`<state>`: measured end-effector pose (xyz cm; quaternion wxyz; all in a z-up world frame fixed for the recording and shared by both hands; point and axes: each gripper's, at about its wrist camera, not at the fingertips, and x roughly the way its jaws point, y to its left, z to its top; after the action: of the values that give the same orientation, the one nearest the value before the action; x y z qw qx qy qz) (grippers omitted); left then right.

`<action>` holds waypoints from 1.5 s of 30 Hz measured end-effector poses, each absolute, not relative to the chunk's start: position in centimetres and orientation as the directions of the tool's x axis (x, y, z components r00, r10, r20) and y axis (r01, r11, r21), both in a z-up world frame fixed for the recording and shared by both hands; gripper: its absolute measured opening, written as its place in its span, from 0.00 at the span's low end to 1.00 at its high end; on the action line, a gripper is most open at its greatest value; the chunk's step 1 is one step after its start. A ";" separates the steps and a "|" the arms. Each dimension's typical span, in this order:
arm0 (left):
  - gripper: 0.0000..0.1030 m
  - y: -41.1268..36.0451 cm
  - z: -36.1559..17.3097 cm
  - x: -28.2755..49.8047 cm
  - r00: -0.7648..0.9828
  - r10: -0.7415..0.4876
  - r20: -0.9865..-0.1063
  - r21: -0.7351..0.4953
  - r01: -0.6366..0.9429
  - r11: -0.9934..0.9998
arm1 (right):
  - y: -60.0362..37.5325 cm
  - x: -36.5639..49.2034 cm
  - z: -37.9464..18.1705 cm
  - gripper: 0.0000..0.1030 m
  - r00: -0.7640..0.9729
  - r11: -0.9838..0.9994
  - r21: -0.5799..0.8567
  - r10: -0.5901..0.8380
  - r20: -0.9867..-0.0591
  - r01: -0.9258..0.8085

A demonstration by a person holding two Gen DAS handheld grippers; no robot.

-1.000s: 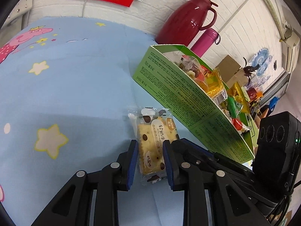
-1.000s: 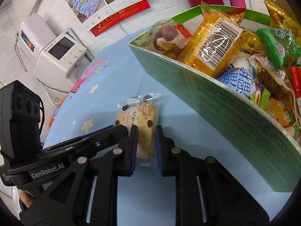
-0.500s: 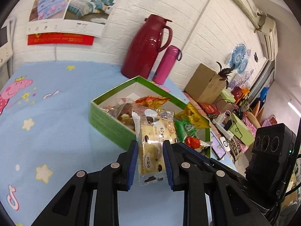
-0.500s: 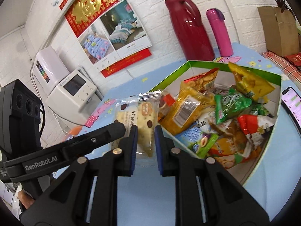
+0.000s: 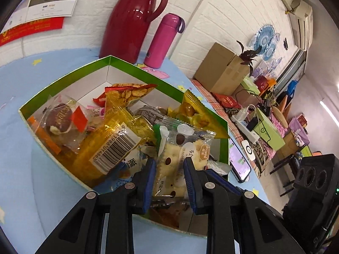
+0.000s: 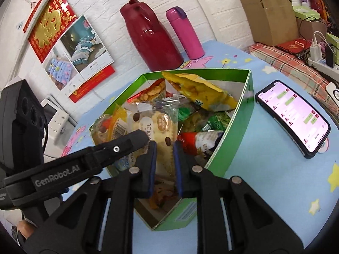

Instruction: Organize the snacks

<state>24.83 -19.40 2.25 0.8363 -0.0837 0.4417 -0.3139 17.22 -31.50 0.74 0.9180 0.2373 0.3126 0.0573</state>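
Note:
A clear packet of chocolate-chip crackers (image 5: 180, 154) (image 6: 161, 124) hangs over the open green box (image 5: 63, 80) (image 6: 243, 127), which is full of several snack bags. My left gripper (image 5: 169, 165) is shut on the packet's lower part. My right gripper (image 6: 164, 148) is shut on the same packet from the other side. In the right wrist view the left gripper's black finger (image 6: 118, 146) reaches in from the left beside the packet. The packet's bottom edge is hidden behind the blue pads.
A dark red thermos jug (image 5: 131, 19) and a pink bottle (image 5: 163, 40) stand behind the box by the brick wall. A lit phone (image 6: 292, 116) lies on the blue tablecloth right of the box. A cardboard box (image 5: 222, 69) and clutter sit beyond.
Both grippers have lifted the cracker packet off the tablecloth beside the box and carried it up over the box's open top.

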 end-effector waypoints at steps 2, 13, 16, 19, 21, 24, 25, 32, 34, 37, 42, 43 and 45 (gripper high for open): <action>0.26 -19.8 2.0 24.8 0.408 -0.605 -0.684 -0.419 0.460 0.783 | -31.7 17.3 0.7 0.19 0.797 0.893 0.447 0.233 -0.558 0.052; 0.99 -12.6 5.4 20.1 0.618 -0.506 -0.601 -0.392 0.324 0.861 | -30.9 15.1 3.5 0.79 0.870 0.926 0.377 0.174 -0.462 0.015; 0.99 -10.5 6.1 17.7 0.671 -0.434 -0.601 -0.341 0.276 0.899 | -29.8 14.3 4.3 0.92 0.878 0.933 0.360 0.189 -0.441 -0.020; 1.00 -8.6 6.3 15.0 0.723 -0.368 -0.584 -0.285 0.242 0.927 | -27.9 13.0 4.0 0.99 0.866 0.947 0.312 0.213 -0.453 -0.069; 1.00 -7.8 5.9 13.2 0.747 -0.311 -0.587 -0.239 0.208 0.949 | -26.7 12.0 3.5 0.99 0.848 0.959 0.269 0.213 -0.486 -0.087; 1.00 -7.0 5.0 11.0 0.748 -0.275 -0.605 -0.206 0.187 0.961 | -25.4 9.7 2.9 0.99 0.838 0.975 0.205 0.186 -0.513 -0.091; 1.00 -6.7 4.6 10.3 0.742 -0.269 -0.614 -0.204 0.180 0.962 | -25.2 9.0 2.7 0.99 0.835 0.977 0.192 0.180 -0.520 -0.091; 1.00 -5.5 1.9 7.1 0.699 -0.185 -0.691 -0.154 0.108 0.982 | -25.9 4.1 1.3 0.99 0.820 0.992 0.122 0.093 -0.565 -0.028; 1.00 -5.4 1.4 6.5 0.696 -0.165 -0.699 -0.135 0.098 0.986 | -26.5 2.9 0.9 0.99 0.820 0.994 0.107 0.066 -0.569 -0.006; 1.00 -5.5 1.0 5.7 0.694 -0.143 -0.705 -0.111 0.091 0.990 | -27.1 1.7 0.5 0.99 0.819 0.996 0.081 0.025 -0.573 0.027; 1.00 -6.5 1.3 4.8 0.701 -0.139 -0.700 -0.079 0.118 0.990 | -27.8 1.1 0.7 0.99 0.824 0.995 0.084 0.003 -0.567 0.054; 1.00 -6.8 1.4 4.8 0.704 -0.135 -0.697 -0.068 0.122 0.990 | -27.6 1.1 0.9 0.99 0.826 0.995 0.085 0.005 -0.564 0.052; 1.00 -7.1 1.7 4.7 0.707 -0.136 -0.694 -0.061 0.130 0.990 | -27.4 1.0 1.1 0.99 0.831 0.995 0.086 0.011 -0.556 0.044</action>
<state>4.73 -7.07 1.68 0.9239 -0.0037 0.3758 -0.0719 1.02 -27.40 1.08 0.9557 0.0476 0.2903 -0.0088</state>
